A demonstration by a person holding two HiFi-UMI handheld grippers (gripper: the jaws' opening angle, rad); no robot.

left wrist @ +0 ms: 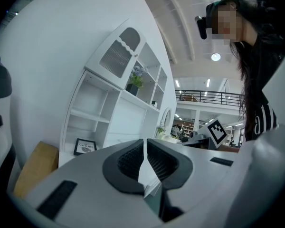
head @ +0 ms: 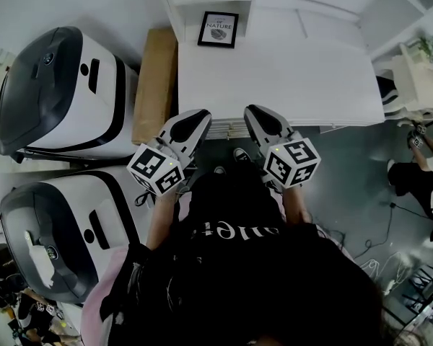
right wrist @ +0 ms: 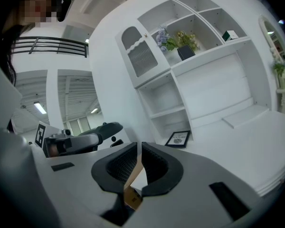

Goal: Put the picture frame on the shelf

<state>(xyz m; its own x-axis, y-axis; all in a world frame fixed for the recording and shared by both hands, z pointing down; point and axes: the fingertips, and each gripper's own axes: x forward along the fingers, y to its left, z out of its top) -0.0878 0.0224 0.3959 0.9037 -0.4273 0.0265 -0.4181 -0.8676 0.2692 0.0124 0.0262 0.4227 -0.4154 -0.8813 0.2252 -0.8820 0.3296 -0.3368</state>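
Picture frame (head: pixel 218 29): black, upright at far edge of white surface (head: pixel 289 78), in shelf unit's (right wrist: pixel 154 101) lowest bay. Cardboard box (head: pixel 155 85) stands left. Left gripper (head: pixel 199 115) and right gripper (head: pixel 255 111): near edge, fingers pressed together, empty.

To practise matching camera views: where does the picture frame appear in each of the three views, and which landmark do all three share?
Head view: the picture frame stands upright at top centre.
Left gripper view: lower left, in the bottom compartment.
Right gripper view: just right of centre, in the bottom compartment.
Shared landmark: the white shelf unit that the frame stands in.
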